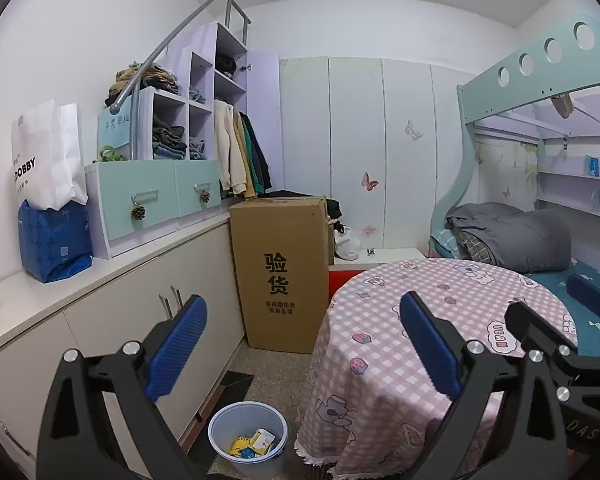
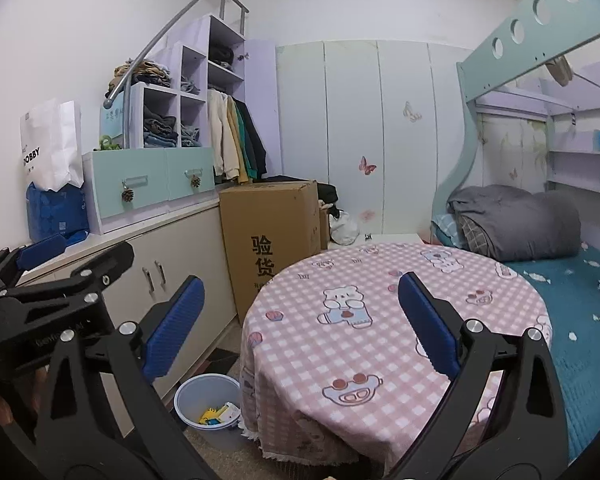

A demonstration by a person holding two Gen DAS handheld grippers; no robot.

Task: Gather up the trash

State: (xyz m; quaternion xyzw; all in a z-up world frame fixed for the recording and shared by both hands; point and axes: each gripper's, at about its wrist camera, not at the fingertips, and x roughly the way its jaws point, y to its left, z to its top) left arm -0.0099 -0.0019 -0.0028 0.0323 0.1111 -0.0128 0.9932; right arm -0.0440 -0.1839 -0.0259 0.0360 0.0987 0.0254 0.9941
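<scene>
Left gripper: spread wide, pads bare, raised between the low cabinet and the round table. Right gripper: likewise spread, nothing pinched, raised over the pink checked tablecloth. Below, on the floor: pale blue bin, tucked just beside the table's skirt, with yellow and white trash inside. Further out: tall cardboard box against the cabinet, bunk bed at right.

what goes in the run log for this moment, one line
left tongs: open, holding nothing | right tongs: open, holding nothing | bin: on floor beside round table, wrappers inside | tabletop: bare
</scene>
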